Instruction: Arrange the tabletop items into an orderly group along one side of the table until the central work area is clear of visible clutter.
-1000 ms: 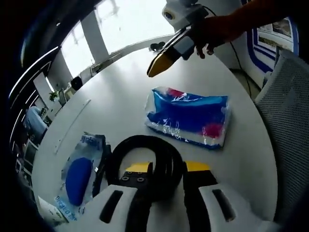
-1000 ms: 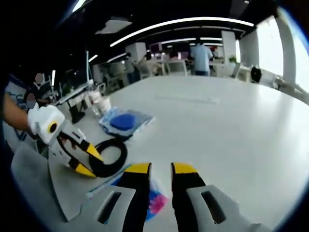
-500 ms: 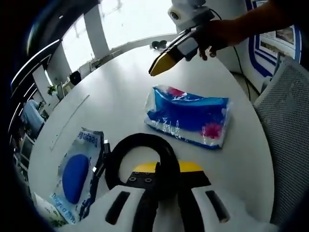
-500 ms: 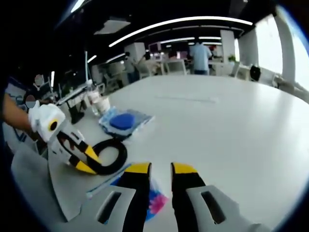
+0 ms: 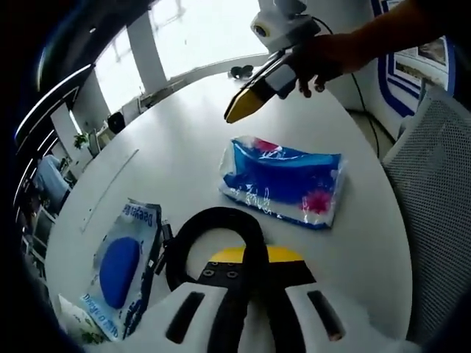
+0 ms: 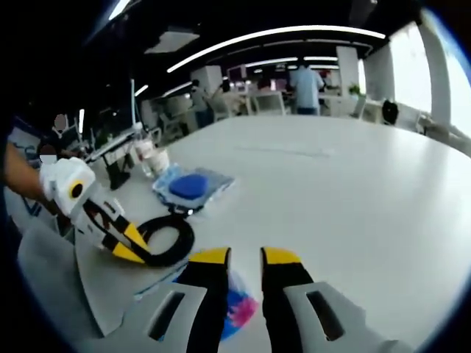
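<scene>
Fingers [image 5: 283,254] of left gripper [image 5: 249,257] clamped on black cable coil [image 5: 213,232], lower centre.
Right gripper [image 6: 244,257] apart, empty, hovering above blue packet [image 5: 283,180]; gripped presumably for dragging toward table [image 6: 331,191] edge.

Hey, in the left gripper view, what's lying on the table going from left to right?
Blue sponge in its clear packet → black cable loop, which the left claw is shut on → blue and pink plastic bag.

White table [image 5: 176,147]: cable coil [image 5: 213,220], blue pkg [image 5: 283,180], sponge pkg [image 5: 121,268].
</scene>
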A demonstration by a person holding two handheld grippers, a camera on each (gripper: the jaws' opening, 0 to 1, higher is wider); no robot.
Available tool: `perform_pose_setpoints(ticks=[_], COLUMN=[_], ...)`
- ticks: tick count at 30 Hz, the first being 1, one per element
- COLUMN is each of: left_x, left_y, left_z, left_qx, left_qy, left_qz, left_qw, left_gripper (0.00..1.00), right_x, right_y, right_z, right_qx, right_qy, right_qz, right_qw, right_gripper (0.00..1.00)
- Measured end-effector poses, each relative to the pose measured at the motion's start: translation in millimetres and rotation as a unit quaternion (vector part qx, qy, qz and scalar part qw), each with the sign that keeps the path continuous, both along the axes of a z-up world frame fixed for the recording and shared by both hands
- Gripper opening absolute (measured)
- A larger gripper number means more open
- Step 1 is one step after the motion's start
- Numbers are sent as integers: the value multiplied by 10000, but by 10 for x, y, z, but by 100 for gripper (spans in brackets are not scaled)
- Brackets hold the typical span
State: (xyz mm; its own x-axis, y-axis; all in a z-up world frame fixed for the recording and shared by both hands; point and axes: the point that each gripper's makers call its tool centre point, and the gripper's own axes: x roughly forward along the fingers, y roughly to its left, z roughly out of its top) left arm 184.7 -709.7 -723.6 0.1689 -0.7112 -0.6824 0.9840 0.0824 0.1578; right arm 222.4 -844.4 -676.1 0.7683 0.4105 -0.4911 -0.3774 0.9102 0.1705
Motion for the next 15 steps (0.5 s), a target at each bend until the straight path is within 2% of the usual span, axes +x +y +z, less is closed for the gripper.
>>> perform_pose_setpoints(ticks=[3,5,12,15], left_x=[-10,-20,-51,-56], left_y=[-6,5,59,74], left_z=[61,88,104,148], left_qx=[-72,-83,-65,-99], left_qy=[-109,-51,-122,-175], left_qz=[-83,-5,-36,-41], left_qw=[9999,10000,9999,9998], left_gripper=[2,2,2,2], right_x=[-24,-40,-88,-129], right_y=[73,123,234,275], right_z=[53,84,146,153], right_qx=[19,51,125,105], right_qy=[-150,-215,-293,-328], right_qz=[226,368,628,783], right_qw=[9996,9991,9975,9963], right_gripper=[20,25,51,54])
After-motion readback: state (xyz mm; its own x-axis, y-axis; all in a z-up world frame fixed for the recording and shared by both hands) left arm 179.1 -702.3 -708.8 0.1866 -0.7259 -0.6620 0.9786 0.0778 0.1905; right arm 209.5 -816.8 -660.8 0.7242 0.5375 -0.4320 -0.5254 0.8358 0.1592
